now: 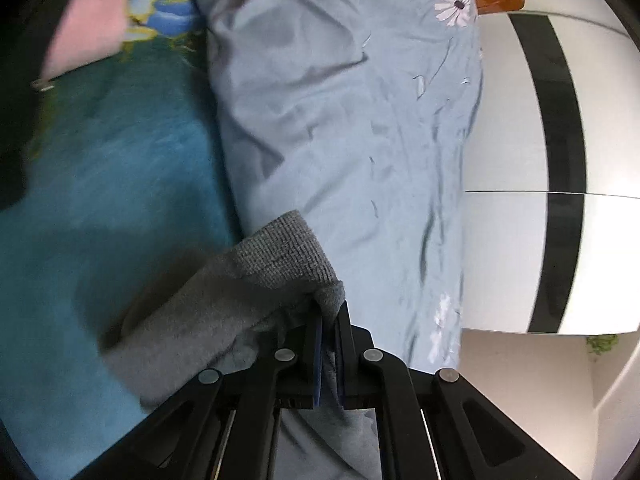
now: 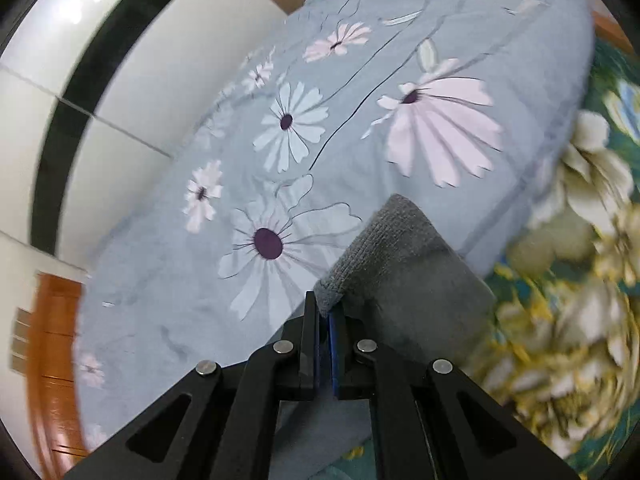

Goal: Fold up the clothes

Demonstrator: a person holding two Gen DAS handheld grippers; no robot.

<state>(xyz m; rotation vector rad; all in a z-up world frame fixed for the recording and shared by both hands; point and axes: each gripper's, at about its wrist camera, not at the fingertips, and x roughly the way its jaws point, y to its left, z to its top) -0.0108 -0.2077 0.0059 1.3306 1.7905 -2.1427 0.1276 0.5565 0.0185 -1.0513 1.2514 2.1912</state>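
A grey-blue quilt with printed daisies lies on a teal flowered bedsheet, beside a white wardrobe with a black stripe.

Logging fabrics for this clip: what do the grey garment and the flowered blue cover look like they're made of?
Grey garment: apparently soft fleece or knit, matte, with a ribbed knitted hem; both tools are shut on it. Flowered blue cover: likely thin woven cotton, smooth, faintly sheened, with fine creases and printed daisies.
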